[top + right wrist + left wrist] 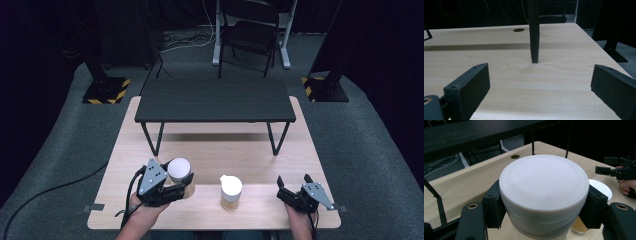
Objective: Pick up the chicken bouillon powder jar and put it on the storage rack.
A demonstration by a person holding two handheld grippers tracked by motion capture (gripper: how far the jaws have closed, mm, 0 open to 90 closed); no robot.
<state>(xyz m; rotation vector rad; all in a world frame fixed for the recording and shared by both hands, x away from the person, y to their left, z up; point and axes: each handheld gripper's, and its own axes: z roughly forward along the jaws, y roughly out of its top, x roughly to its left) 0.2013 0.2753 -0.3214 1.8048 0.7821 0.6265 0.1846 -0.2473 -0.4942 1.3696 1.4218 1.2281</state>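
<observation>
Tongs are sitting in each of the person's hands at a light wooden table (210, 145). The left gripper (176, 189) is pinching a jar with a big white lid (179, 169). In the left gripper view its two black jaws are pressing on both sides of that jar (544, 192), just under the round white lid. The jar is standing up straight near the front left part of the table.

A second jar (231, 192) is standing near the front middle of the table, between the two grippers and touching neither one. It has a white top with a small pouring lip, and something light brown is showing inside it. In the left gripper view this second jar (601, 188) is peeking out just behind the right jaw.

The right gripper (294, 186) is hanging low over the front right part of the table. Its jaws are spread wide, with bare wood showing between them in the right gripper view. It is pointing toward a thin black leg (533, 32) standing on the wood.

That leg is holding up a small black shelf (215, 100) sitting across the far half of the table. A black chair (250, 35) is standing on the grey floor behind it.
</observation>
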